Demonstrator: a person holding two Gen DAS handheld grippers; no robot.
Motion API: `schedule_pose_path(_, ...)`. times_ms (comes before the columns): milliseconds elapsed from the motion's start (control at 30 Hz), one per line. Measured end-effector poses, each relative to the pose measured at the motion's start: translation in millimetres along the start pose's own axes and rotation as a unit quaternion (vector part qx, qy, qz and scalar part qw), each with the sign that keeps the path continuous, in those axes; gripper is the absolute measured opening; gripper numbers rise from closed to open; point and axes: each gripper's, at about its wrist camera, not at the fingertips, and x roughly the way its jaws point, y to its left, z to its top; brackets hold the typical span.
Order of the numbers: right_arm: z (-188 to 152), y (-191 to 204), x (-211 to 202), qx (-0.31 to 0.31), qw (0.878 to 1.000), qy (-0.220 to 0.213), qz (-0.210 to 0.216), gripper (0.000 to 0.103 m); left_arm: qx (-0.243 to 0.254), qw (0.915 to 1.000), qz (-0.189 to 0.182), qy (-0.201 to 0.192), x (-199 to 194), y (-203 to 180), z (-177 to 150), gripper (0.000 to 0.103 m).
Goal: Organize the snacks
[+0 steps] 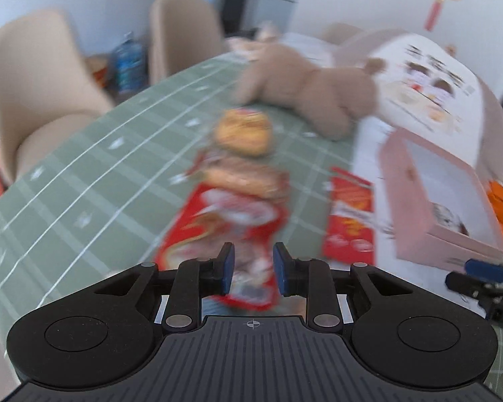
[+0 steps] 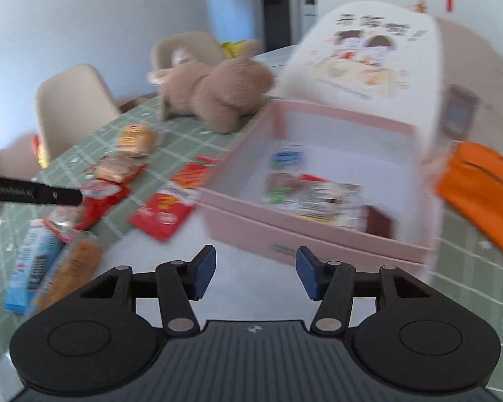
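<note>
one pink box (image 2: 312,234), one plush toy (image 2: 218,93), two beige chairs (image 2: 70,100), one orange pouch (image 2: 479,194).

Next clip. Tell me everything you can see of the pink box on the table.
The pink box is a shallow rectangular tray, apparently cardboard, with pale pink walls and a white inside. It is open; its white illustrated lid stands up behind it, seemingly hinged at the back. It sits on the green checked tablecloth. Inside lie a few snack packets, blurred. A red packet lies just outside its left wall; a plush toy lies by its far left corner; an orange pouch is to its right.
</note>
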Motion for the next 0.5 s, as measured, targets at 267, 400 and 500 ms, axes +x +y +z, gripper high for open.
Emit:
schedule_pose_path(267, 14.6, 86.6, 42.9, -0.045, 0.995, 0.028, 0.084, 0.065, -0.037, 0.9992, 0.014, 0.000, -11.3, 37.5, -15.7, 0.028)
schedule_pose_path(400, 26.9, 118.4, 65.2, -0.061, 0.994, 0.018, 0.087, 0.067, -0.057, 0.9982, 0.020, -0.008, -22.8, 48.3, -18.8, 0.028)
schedule_pose_path(500, 45.3, 133.2, 86.8, -0.034, 0.994, 0.031, 0.096, 0.074, -0.063, 0.9978, 0.019, -0.011, -31.7, 52.5, -22.5, 0.028)
